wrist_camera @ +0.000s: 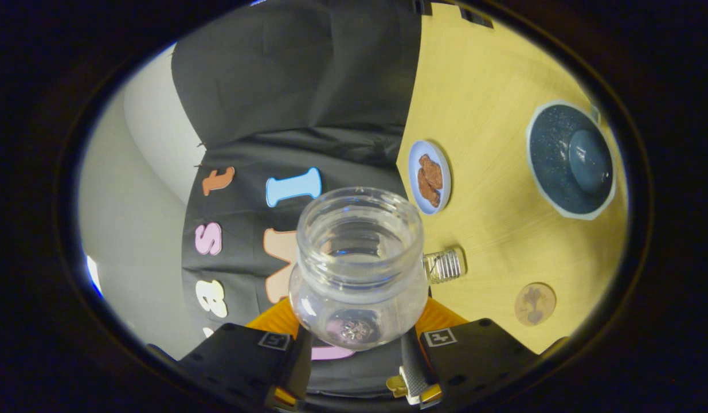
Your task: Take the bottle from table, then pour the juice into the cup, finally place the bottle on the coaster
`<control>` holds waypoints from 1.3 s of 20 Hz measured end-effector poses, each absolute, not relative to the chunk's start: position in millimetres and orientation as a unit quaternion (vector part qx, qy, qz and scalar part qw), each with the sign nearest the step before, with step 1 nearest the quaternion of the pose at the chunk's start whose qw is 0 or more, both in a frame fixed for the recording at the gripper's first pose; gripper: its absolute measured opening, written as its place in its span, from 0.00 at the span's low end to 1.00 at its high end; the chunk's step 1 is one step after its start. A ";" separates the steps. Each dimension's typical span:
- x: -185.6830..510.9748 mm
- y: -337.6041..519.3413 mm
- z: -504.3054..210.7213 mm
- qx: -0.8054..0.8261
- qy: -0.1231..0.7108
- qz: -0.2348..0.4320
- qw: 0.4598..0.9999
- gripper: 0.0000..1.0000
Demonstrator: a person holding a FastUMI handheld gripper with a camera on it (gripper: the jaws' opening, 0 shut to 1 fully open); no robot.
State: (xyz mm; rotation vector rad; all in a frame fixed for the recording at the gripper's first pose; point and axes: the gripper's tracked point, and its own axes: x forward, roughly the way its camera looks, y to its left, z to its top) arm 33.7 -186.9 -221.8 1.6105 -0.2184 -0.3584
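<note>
Fingers: my gripper (356, 367) is closed on the bottle, one finger pressing each side of its rounded body, so the jaws stand only as far apart as the bottle is thick.
Bottle: a clear, wide-mouthed bottle (358, 267) sits between my fingers with its open mouth turned toward the camera; I can see down the neck to the inside. It is lifted off the table and tipped over sideways, since the table stands on edge behind it.
Juice: I cannot tell whether any liquid is left inside; the glass looks clear.
Cup: a small ribbed clear cup (444, 265) shows just beside the bottle's neck, on the table side, partly hidden behind the bottle. Whether the bottle's rim touches it I cannot tell.
Coaster: a round brown coaster (535, 304) with a pale pattern lies flat on the table, beyond the cup and apart from it.
Table: the light wooden table (491, 74) fills the side beyond my right finger.
Small plate: a pale blue plate (429, 177) with brown food pieces on it lies near the table's edge, by the booth wall.
Large plate: a dark speckled plate (570, 160) with a pale rim carries a dark blue domed object (590, 159), well apart from the cup and coaster.
</note>
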 end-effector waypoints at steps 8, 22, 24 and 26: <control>33.8 -187.9 -220.7 0.724 -0.100 -0.155 0.665 0.69; 36.1 -192.1 -214.3 0.737 -0.118 -0.154 0.647 0.69; 36.4 -193.6 -213.9 0.740 -0.123 -0.156 0.642 0.69; 37.0 -192.3 -214.3 0.742 -0.122 -0.156 0.641 0.69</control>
